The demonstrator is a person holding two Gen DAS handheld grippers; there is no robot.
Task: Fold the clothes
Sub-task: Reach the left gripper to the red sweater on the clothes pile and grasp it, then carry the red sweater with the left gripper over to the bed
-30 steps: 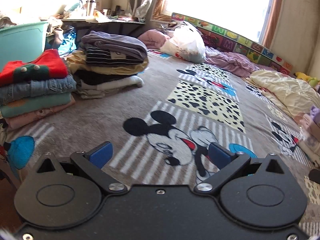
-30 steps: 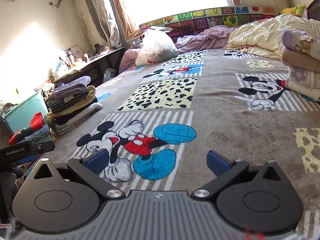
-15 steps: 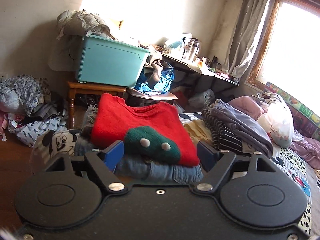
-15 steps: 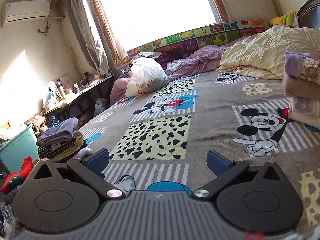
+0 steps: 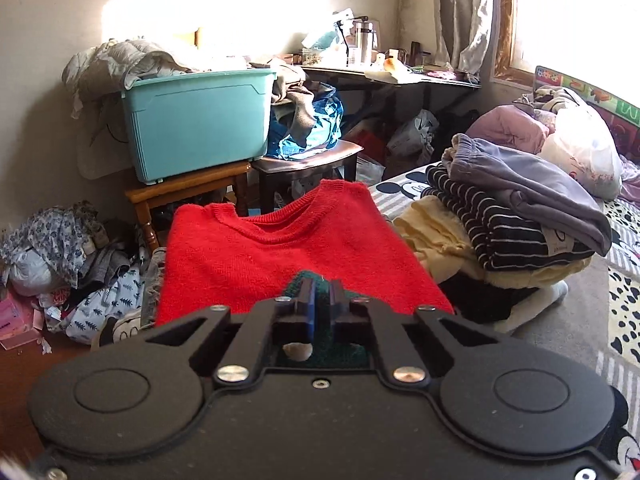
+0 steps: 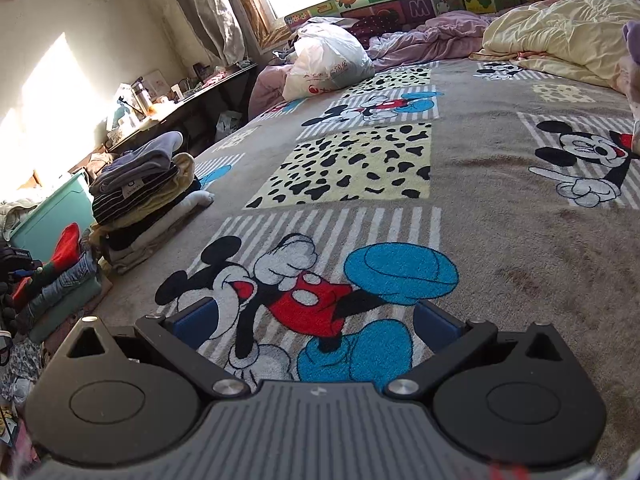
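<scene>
Left claw (image 5: 322, 300): my jaws are drawn together on the near edge of the red sweater, at its dark green patch; only a thin slit shows between the blue pads.
Red sweater (image 5: 296, 256): lies folded flat on top of the near stack at the edge of the bed, neckline at the far end, so its long axis runs straight away from my left claw, near to far.
Near stack (image 6: 60, 284): in the right wrist view the sweater tops denim and pale green folded pieces, far off to the left of my right claw.
Far stack (image 5: 512, 216): grey, striped and yellow folded clothes, just right of the red sweater and apart from it.
Right claw (image 6: 316, 326): my jaws stand wide and hold nothing; it hangs over the bare patterned bedspread (image 6: 500, 240), well apart from both stacks.
Nearer claw: the left, already on the sweater; the right is a long way to the right of it.
Judgement: a pinch on a folded sweater fits either setting it down on the stack or lifting it off; the frames do not settle which.
Surroundings: a teal bin (image 5: 196, 120) stands beyond the sweater on a wooden stool.
</scene>
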